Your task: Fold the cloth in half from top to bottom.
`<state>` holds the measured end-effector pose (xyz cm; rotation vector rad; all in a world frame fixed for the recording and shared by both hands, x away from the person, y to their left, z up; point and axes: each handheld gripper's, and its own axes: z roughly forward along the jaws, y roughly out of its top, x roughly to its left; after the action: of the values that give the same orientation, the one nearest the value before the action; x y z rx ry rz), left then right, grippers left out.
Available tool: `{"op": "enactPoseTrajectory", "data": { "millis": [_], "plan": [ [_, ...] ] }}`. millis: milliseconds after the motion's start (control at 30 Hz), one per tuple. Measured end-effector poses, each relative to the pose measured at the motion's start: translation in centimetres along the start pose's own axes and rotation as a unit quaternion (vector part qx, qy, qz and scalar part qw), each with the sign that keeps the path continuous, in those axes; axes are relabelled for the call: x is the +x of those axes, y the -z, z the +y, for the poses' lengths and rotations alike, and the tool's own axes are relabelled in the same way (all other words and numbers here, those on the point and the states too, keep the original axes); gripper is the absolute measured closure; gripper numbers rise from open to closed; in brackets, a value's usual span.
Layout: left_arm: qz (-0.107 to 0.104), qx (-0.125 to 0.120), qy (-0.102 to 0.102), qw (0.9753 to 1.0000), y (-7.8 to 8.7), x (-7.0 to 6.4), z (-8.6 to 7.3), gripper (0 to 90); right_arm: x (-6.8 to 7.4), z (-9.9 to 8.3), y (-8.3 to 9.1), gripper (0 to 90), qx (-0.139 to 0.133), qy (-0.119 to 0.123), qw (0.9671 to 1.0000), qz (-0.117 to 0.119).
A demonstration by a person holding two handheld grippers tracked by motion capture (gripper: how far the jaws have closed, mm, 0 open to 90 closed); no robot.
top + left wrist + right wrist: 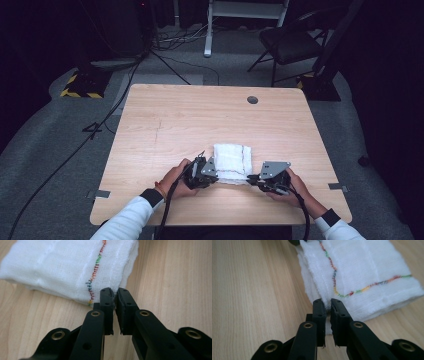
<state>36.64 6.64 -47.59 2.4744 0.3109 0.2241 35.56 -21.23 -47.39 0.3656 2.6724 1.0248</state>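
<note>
We see a wooden table [165, 120], and at its 6 o'clock edge a folded white cloth [231, 162] with rainbow stitching [95, 270]. Left gripper [216, 176] at the cloth's 7 o'clock corner, jaws pinched on its edge. Right gripper [251, 178] at the 5 o'clock corner, jaws likewise clamped on cloth.

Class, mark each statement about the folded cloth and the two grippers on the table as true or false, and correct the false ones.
1. The cloth is white with multicoloured stitching. True.
2. The cloth lies spread out flat in a single layer. False: it is folded into several layers.
3. The left gripper is closed at a corner of the cloth. True.
4. The right gripper is far from the cloth. False: its jaws pinch the cloth's edge.
5. The table is black. False: it is light wood.
</note>
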Motion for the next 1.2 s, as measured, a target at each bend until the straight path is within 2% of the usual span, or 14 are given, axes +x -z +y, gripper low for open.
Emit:
{"op": "enactPoseTrajectory", "data": {
  "millis": [100, 167, 300, 400, 500, 533, 600, 633, 800, 900, 1200],
  "plan": [
    [-0.004, 0.0, 0.005, 1.0, -0.3, 0.1, -0.2, 81.6, -0.2, -0.5, -0.6, 82.6, 0.006, -0.011, 0.9999, 0.008],
    [-0.006, 0.0, 0.005, 1.0, -0.4, 0.2, -0.3, 80.9, -0.4, -0.8, -0.8, 82.6, 0.009, -0.009, 0.9999, 0.005],
    [-0.012, -0.002, 0.002, 0.9999, -0.6, 0.4, -0.4, 80.3, -0.5, -1.2, -1.1, 82.4, 0.005, -0.019, 0.9998, 0.009],
    [-0.012, 0.0, 0.001, 0.9999, -0.4, 0.3, -0.4, 74.0, -0.4, -1.1, -1.1, 79.5, 0.008, -0.018, 0.9998, 0.005],
    [-0.002, -0.01, -0.004, 0.9999, 0.2, 0.1, -0.2, 68.6, -0.4, -0.9, -0.7, 77.4, 0.004, -0.014, 0.9999, -0.003],
    [0.0, -0.018, 0.001, 0.9998, 0.6, 0.1, 0.0, 67.9, -0.5, -0.8, -0.5, 76.6, 0.001, -0.014, 0.9999, -0.004],
    [0.004, -0.027, -0.001, 0.9996, 1.0, 0.2, 0.2, 67.0, -0.6, -0.6, 0.0, 74.5, -0.009, -0.02, 0.9997, -0.007],
    [0.01, -0.028, -0.001, 0.9995, 1.3, 0.2, 0.3, 65.5, -0.7, -0.5, 0.3, 73.1, -0.012, -0.021, 0.9997, -0.008],
    [0.018, -0.043, 0.003, 0.9989, 1.9, 0.1, 0.6, 62.8, -1.2, 0.2, 2.0, 64.7, -0.028, -0.023, 0.999, -0.026],
    [0.03, -0.046, 0.009, 0.9985, 2.3, 0.2, 0.8, 55.9, -1.4, 0.3, 2.7, 59.9, -0.032, -0.027, 0.9985, -0.035],
    [0.073, -0.054, 0.035, 0.9952, 3.7, 0.2, 0.3, 36.5, -2.0, -0.2, 3.5, 39.8, -0.019, -0.051, 0.996, -0.071]
  ]
}}
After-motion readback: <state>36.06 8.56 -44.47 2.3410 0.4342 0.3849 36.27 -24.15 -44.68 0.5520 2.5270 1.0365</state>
